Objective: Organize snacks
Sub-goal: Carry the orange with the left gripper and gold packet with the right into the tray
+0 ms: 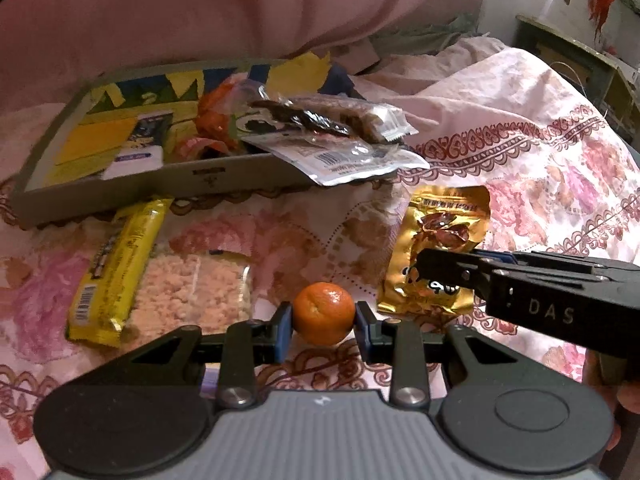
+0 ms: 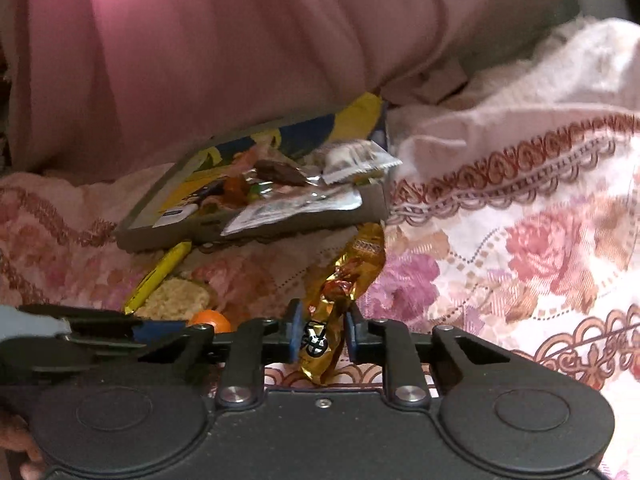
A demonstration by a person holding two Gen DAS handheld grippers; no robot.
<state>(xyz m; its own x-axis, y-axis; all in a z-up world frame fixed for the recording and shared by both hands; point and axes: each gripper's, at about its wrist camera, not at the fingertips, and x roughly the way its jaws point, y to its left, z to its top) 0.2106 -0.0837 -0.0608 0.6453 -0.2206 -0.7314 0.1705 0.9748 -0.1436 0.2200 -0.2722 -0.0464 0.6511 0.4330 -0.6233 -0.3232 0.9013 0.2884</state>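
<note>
- Sitting far left on the floral bedspread (image 1: 520, 128): shallow grey box (image 1: 224, 178), tilted, near wall facing the camera, pink blanket (image 1: 200, 4) bunching up behind it.
- Lying inside the box at left: white-and-blue packet (image 1: 142, 152); orange wrapper (image 1: 214, 120) crumpling mid-box.
- Piling at the box's right end: dark foil wrapper (image 1: 308, 120), oat bar in clear wrap (image 1: 360, 116), white barcode pouch (image 1: 352, 162) hanging over the near wall.
- Lying just in front of the box, left side: yellow bar (image 1: 116, 268), overlapping the edge of a clear bag of pale crumbly snack (image 1: 192, 292).
- Gripping centre-bottom: left gripper (image 1: 324, 320), blue pads (image 1: 285, 330) pressing both sides of a small orange mandarin (image 1: 324, 314); fruit sitting between the pads at bedspread level, lifted or resting not discernible.
- Lying right of the mandarin: gold snack pouch (image 1: 440, 240), near end covered by the right gripper reaching in from the right edge.
- Switching to right wrist view: right gripper (image 2: 322, 338) clamping the gold snack pouch (image 2: 344, 280), foil pinching and creasing between the pads, pouch stretching away toward the shallow grey box (image 2: 256, 228).
- Showing at that view's left: mandarin (image 2: 210, 320) peeking over the left gripper's body, yellow bar (image 2: 160, 276) and crumbly snack bag (image 2: 180, 300) beyond it.
- Spreading at far right: floral bedspread (image 2: 520, 260), rumpling up behind.
</note>
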